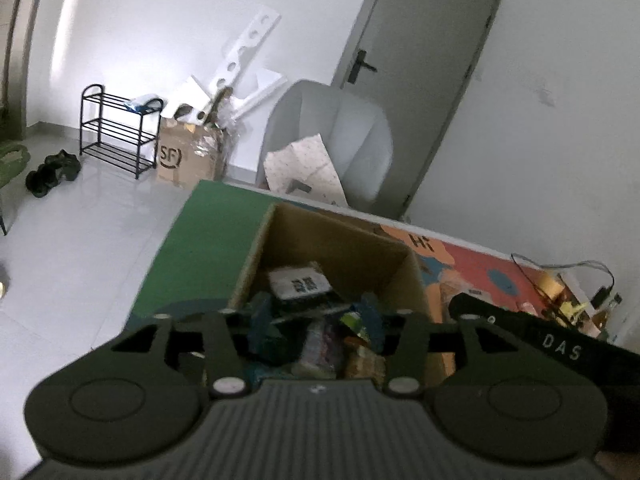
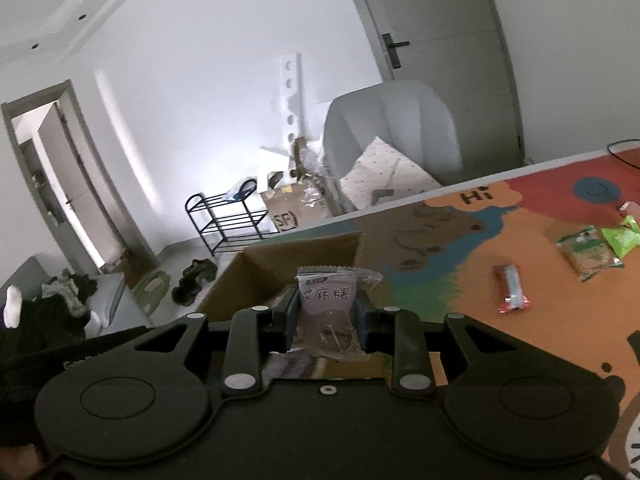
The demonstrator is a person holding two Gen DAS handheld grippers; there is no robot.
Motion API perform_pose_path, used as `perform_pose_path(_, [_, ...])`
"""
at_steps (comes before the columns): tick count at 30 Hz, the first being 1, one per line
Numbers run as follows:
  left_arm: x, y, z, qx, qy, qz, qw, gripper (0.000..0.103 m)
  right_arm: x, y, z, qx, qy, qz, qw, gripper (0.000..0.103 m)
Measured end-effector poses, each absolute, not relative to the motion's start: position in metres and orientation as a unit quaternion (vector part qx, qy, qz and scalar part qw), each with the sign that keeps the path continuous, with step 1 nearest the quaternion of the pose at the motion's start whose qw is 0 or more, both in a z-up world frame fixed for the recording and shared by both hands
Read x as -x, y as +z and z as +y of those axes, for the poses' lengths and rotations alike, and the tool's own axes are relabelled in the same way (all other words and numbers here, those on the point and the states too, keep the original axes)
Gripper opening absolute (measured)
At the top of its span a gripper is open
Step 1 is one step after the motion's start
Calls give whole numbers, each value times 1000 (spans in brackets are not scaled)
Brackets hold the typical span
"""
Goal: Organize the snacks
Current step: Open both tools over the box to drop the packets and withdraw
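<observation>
Snacks mostly sit in the cardboard box (image 1: 332, 256) already — a jumble of wrappers at lower centre of the left wrist view. Left gripper (image 1: 316, 320) hangs over that pile w/ jaws apart, nothing pinched between them. Right gripper (image 2: 326, 314) is clamped on a brownish snack packet (image 2: 328, 304) w/ printed characters, held upright at centre frame, just in front of the box's near edge in the right wrist view.

Still loose on the table mat (image 2: 460, 300), right side of that view: a red bar wrapper (image 2: 512, 288), a tan-and-green pouch (image 2: 588, 252), a bright green packet (image 2: 622, 236).

Risks, as a guess: packet is gripped low on its body, so a slippery wrapper could slide out before it's over the box. Letting go early would drop it on the mat or the rim. Both tools crowd the same opening — they could knock each other. Box looks light and may shift if bumped.

Surface: colourful cartoon mat, green, orange and red, "Hi" printed. Room: white walls, grey door (image 1: 420, 80) upper right, grey armchair (image 1: 332, 136), black shoe rack (image 1: 116, 128) at left, another carton (image 1: 188, 156) beside it, pale tile floor.
</observation>
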State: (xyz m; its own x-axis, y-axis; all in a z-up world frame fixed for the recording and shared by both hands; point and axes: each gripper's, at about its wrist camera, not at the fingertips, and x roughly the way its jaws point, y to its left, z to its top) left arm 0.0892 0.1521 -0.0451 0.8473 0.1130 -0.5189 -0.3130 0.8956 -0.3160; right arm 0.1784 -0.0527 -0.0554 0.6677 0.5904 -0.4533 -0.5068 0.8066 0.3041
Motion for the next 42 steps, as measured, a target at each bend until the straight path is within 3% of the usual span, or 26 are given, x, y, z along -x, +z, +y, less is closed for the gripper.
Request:
perform_pose_path(4, [-82,-41,161,206,119,244,940,62,-170,-51,-39,-66,311,274,908,28])
perform_pose_path(9, [-75,-39,168,216,121,242,938,78,-166,-50,-27,-64,326,283,900,29])
perform_pose_path(15, [-72,-38,172,230,129,232,936,89,-159,-41,-33,-58,324,261,908,60])
perform_pose_path(21, [-78,-38,163,225,140,237,935,92,-161,-41,-56,-70,295,254,918,75])
perform_pose_path(32, [-91,-38,116,181,100,250,946,95,-164,-50,-113,-95,234,252,934,93])
perform_pose_path(42, [-109,-42,72,153,68,269,948,95,-160,-54,-172,-124,191,250,941,103])
